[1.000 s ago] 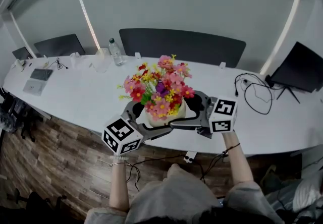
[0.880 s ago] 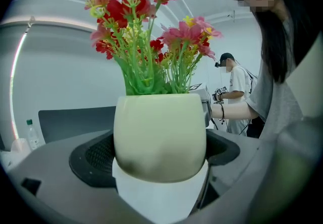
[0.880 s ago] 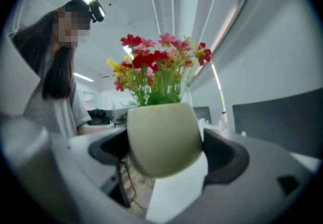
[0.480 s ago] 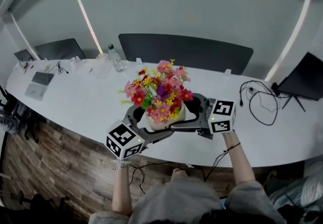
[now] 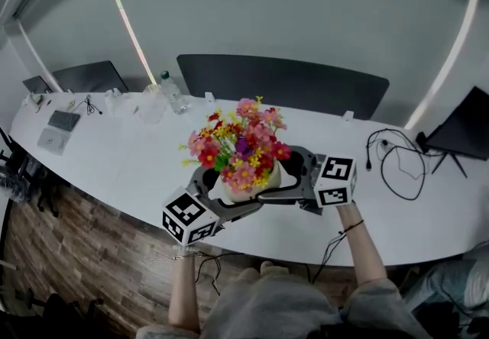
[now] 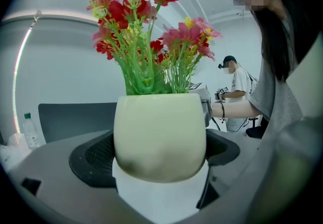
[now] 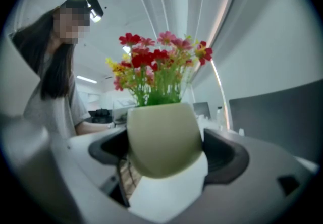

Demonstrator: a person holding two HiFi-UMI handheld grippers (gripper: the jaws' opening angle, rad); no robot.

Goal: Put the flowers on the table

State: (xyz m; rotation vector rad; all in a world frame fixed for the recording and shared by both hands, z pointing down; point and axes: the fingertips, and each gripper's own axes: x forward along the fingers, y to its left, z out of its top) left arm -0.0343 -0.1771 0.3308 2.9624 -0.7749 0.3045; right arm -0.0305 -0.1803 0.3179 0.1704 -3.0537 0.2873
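A cream flower pot (image 5: 244,186) with red, pink and yellow flowers (image 5: 238,143) hangs just above the near edge of the long white table (image 5: 114,154). My left gripper (image 5: 220,194) grips it from the left and my right gripper (image 5: 284,183) from the right, both shut on it. In the left gripper view the pot (image 6: 160,137) fills the space between the dark jaws, upright, flowers (image 6: 146,31) above. The right gripper view shows the same pot (image 7: 164,140) between its jaws, with a white part beneath it.
A water bottle (image 5: 170,90), a small laptop (image 5: 63,120) and cups stand at the table's far left. Cables (image 5: 393,163) and a black laptop (image 5: 462,135) lie at the right. Dark chairs (image 5: 283,82) line the far side. Another person (image 6: 237,98) stands in the background.
Both grippers keep hold of the pot. The pot and grippers have shifted slightly lower in the head view, and the view itself has drifted a little.
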